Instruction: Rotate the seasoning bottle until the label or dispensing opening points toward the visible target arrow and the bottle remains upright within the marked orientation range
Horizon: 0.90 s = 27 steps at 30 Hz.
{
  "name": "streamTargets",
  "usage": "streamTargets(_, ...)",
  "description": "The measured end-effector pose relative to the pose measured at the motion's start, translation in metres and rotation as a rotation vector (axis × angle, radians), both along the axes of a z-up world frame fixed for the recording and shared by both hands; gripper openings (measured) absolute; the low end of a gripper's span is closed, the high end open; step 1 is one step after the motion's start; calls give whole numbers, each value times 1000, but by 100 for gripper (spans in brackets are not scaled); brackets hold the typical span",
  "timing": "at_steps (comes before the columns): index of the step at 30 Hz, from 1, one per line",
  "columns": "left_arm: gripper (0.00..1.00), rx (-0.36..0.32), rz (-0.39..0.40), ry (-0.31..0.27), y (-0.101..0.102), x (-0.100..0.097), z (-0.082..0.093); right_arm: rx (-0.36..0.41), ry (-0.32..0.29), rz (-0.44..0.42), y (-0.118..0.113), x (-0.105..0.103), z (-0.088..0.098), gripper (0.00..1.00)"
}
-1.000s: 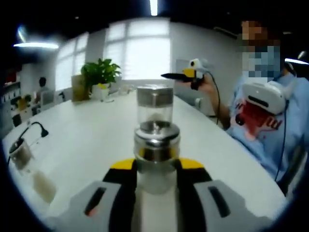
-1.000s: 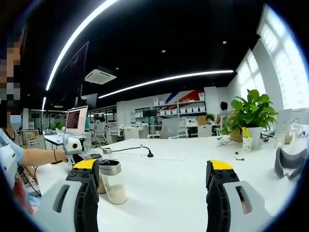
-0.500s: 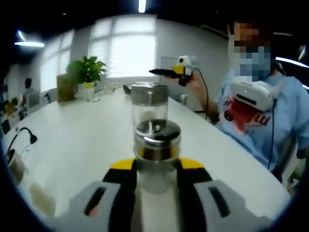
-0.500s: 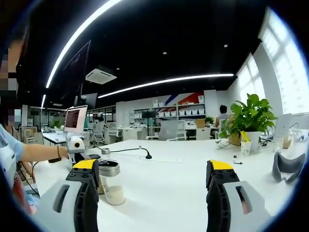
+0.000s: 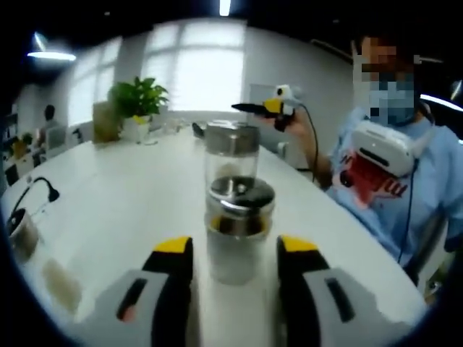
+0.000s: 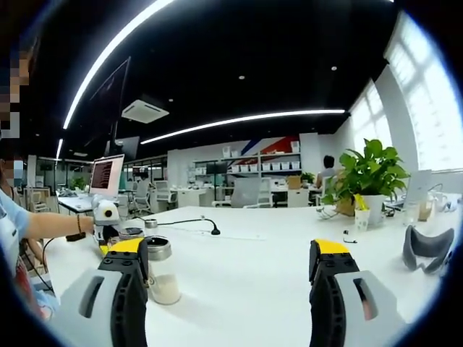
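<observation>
Seasoning bottle (image 5: pixel 236 231) part-full of white powder, left tongs (image 5: pixel 235 253) apart, right tongs (image 6: pixel 230 260) apart

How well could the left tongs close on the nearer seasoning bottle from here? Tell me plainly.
Probably yes. The left tongs stand open with the nearer seasoning bottle upright between the tips, a gap showing on each side. Nothing lies in between; the second bottle stands farther back on the white table.

The left tongs (image 5: pixel 235 249), clamped on the seasoning bottle (image 5: pixel 239 228) a second ago, have been opened; gaps are now seen beside the bottle.
</observation>
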State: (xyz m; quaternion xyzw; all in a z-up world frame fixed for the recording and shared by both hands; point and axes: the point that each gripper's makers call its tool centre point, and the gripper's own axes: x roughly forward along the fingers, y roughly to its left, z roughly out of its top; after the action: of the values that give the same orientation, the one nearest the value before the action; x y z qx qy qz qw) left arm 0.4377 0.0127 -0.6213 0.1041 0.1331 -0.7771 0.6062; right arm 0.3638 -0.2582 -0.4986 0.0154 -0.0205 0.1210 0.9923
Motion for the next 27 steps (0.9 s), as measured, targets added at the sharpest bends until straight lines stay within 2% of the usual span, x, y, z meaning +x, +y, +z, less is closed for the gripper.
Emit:
streamTargets(4,57,-13,42,-4,5,-1,5,2,4,2,1,1,-1,95)
streamTargets(9,57,-39,96,-17,16,-6,5,3,2,8,3,1,-1,95)
streamTargets(14,55,-92,225,-35,22,-6,10,1,7,14,6,1,-2,95)
streamTargets(18,55,-106,334,-54,20,-5,9,0,10,19,8,1,-3,95)
streamTargets(21,55,-139,428,-13,15,-2,10,0,10,23,8,0,-4,95)
streamTargets(23,50,-151,500,9,13,3,10,1,11,24,6,-1,-4,95)
streamTargets(24,47,-167,509,-38,11,3,12,0,11,24,4,-2,-5,95)
streamTargets(25,47,-146,523,-74,11,5,9,0,10,23,3,-3,-5,95)
streamTargets(27,49,-134,521,-76,6,1,6,3,10,21,0,-4,-6,95)
